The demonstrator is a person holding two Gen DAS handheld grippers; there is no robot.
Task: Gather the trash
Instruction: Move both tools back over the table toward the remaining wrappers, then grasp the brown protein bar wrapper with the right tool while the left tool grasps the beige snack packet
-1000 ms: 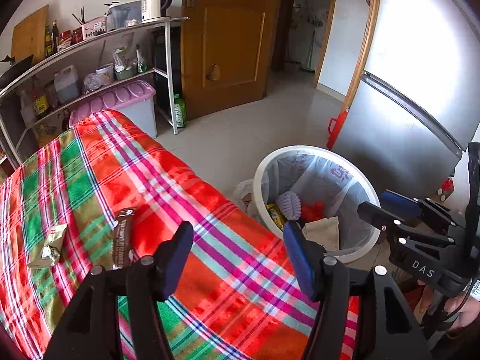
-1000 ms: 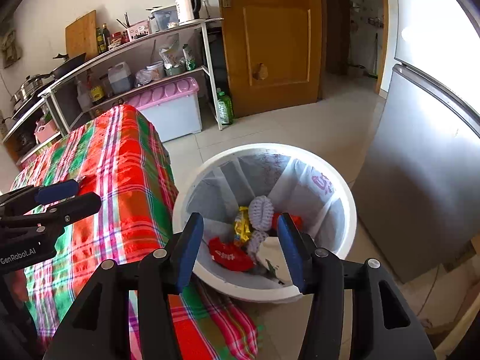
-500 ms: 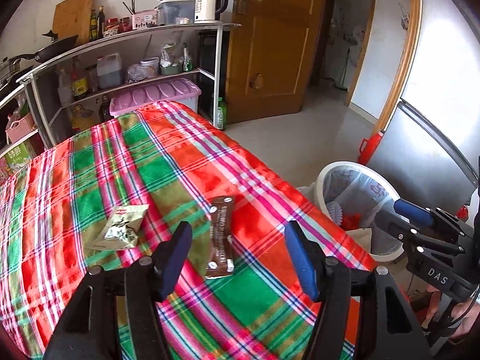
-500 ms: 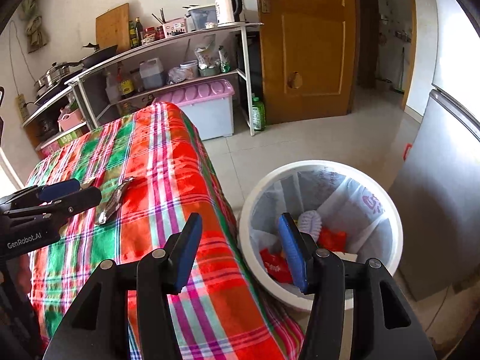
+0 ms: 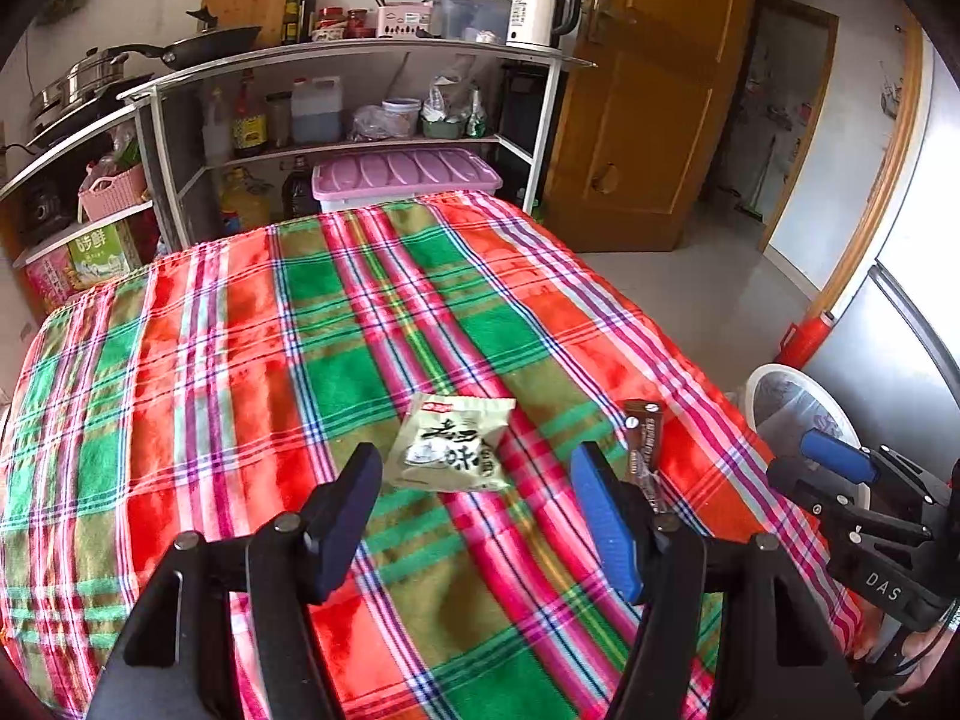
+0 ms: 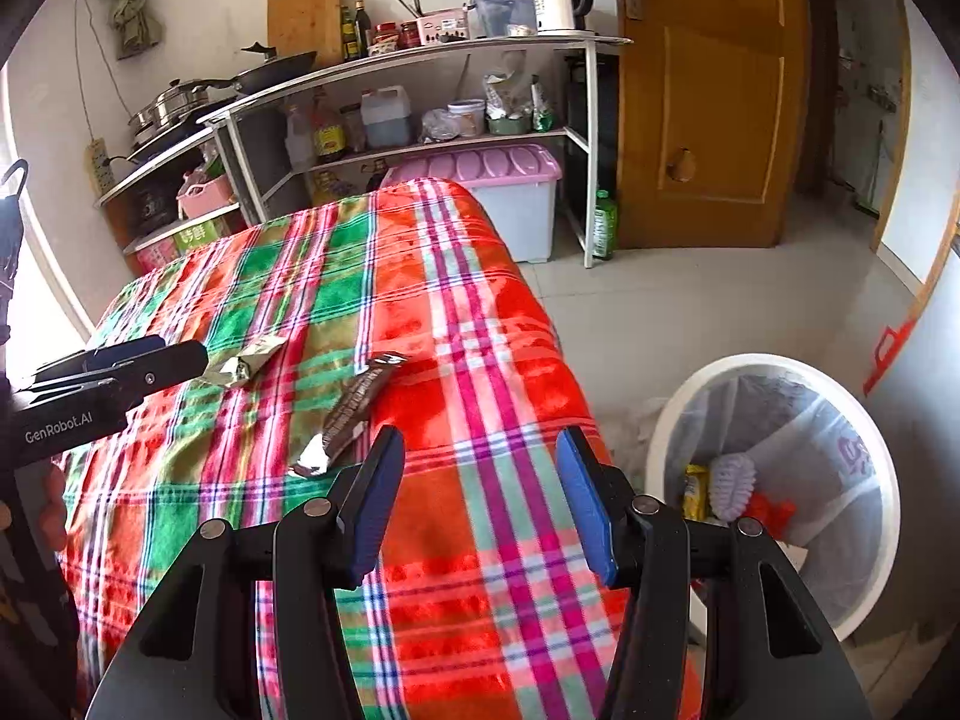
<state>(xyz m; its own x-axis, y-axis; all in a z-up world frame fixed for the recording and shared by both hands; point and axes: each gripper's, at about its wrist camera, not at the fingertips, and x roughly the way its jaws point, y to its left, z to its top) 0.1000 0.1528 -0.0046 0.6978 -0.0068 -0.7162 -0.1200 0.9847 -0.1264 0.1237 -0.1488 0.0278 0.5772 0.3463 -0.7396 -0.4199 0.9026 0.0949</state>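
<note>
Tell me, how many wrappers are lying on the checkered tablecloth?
2. A pale green snack packet lies mid-cloth, just ahead of the left gripper. A brown bar wrapper lies to its right, nearer the table edge by the bin. Others may be hidden behind the grippers.

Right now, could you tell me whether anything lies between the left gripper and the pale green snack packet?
Nothing visible does: the left gripper is open, with only bare plaid tablecloth before the pale green snack packet.
</note>
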